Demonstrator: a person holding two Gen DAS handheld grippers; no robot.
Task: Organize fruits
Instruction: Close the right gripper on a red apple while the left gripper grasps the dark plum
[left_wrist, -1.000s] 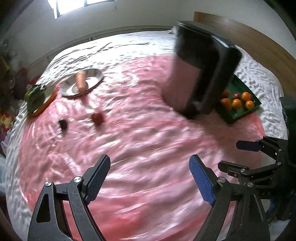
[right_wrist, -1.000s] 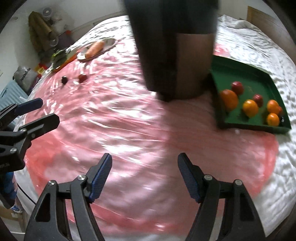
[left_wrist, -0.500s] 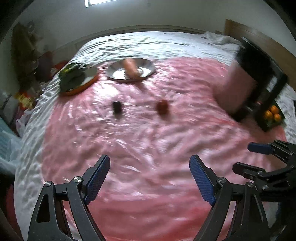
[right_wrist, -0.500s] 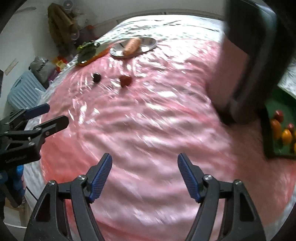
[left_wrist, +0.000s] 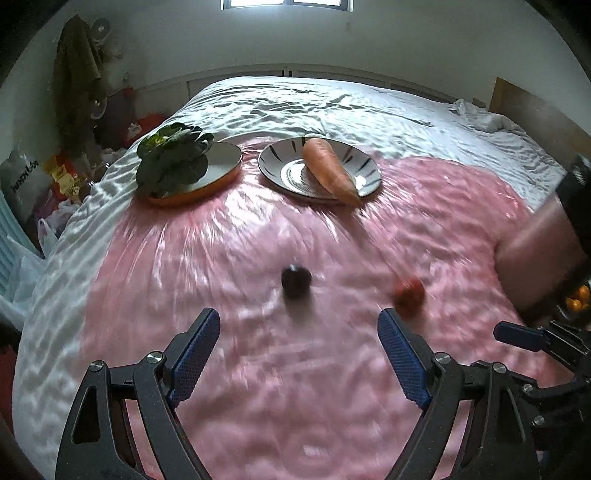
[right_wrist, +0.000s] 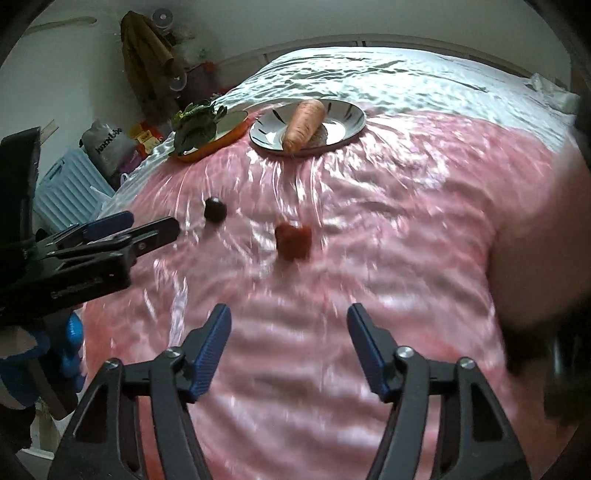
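Two small fruits lie loose on the pink sheet (left_wrist: 332, 387): a dark purple fruit (left_wrist: 294, 281) (right_wrist: 215, 209) and a red fruit (left_wrist: 409, 295) (right_wrist: 293, 240). My left gripper (left_wrist: 297, 358) is open and empty, just short of the dark fruit, with the red one past its right finger. Over the sheet my right gripper (right_wrist: 289, 343) hangs open and empty, the red fruit a little way ahead of it. The left gripper (right_wrist: 151, 227) also shows at the left of the right wrist view, near the dark fruit. A few oranges (left_wrist: 578, 301) peek in at the far right edge.
A carrot (left_wrist: 328, 171) lies on a white striped plate (left_wrist: 286, 171). Leafy greens (left_wrist: 173, 155) sit on an orange-rimmed plate (left_wrist: 221, 162) beside it. A person's leg (left_wrist: 539, 236) in dark shorts stands on the right. White bedding lies beyond; clutter and bags lie left of the bed.
Both views have swung left: the green tray and the leg slid off to the right, and the two loose fruits and the plates came closer and more central. Both grippers stayed open.
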